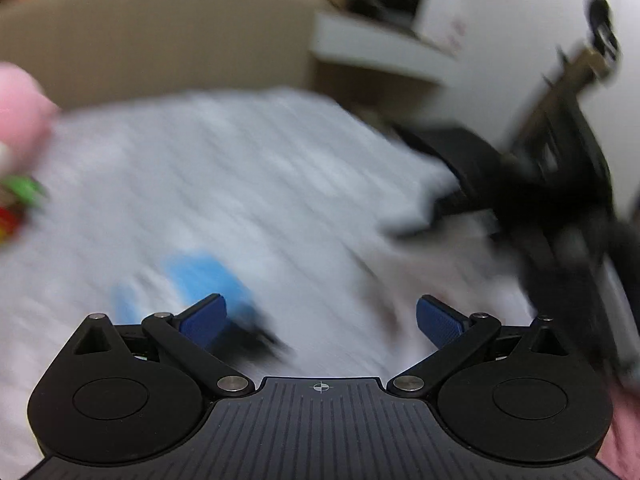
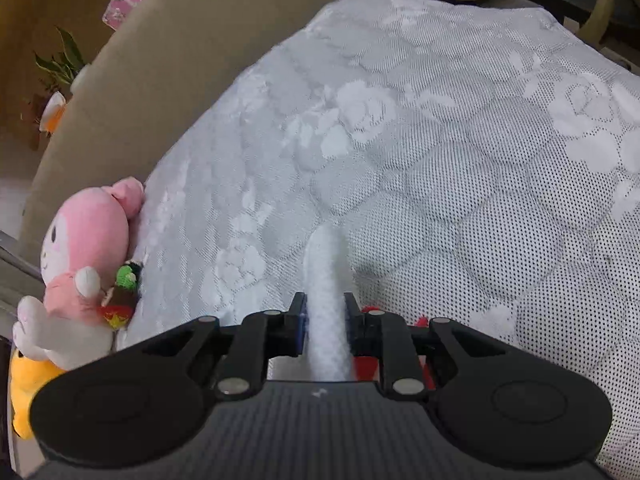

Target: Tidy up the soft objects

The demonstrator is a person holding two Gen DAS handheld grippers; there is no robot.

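the white fuzzy strip (image 2: 326, 312) of some soft toy sits clenched between the fingers of the right gripper (image 2: 326, 320), sticking out ahead over the bed; the rest of that toy is hidden under the gripper body, with only scraps of red (image 2: 420, 322) showing beside the fingers, so what it is cannot be told. the right wrist view is sharp. it shows the white lace-patterned bedcover (image 2: 440, 140) spreading ahead, a beige headboard (image 2: 180, 60) along its left side, and a pink and white plush doll (image 2: 86, 248) leaning at the bed's left edge against the cover, with a small green and red toy (image 2: 126, 288) tucked by its arm and a yellow plush (image 2: 24, 384) below it, cut off by the frame.

the left wrist view is heavily blurred. the left gripper (image 1: 320, 320) has its blue-padded fingers (image 1: 204, 322) spread wide apart with nothing between them, held low over the same bedcover (image 1: 240, 180). a blue object (image 1: 200, 276) lies on the cover just ahead of the left finger, too smeared to identify. at the far left edge the pink doll (image 1: 20, 112) is a partial blob. on the right a dark shape (image 1: 560, 200), apparently the other handheld gripper, reaches in over the bed, its outline smeared.
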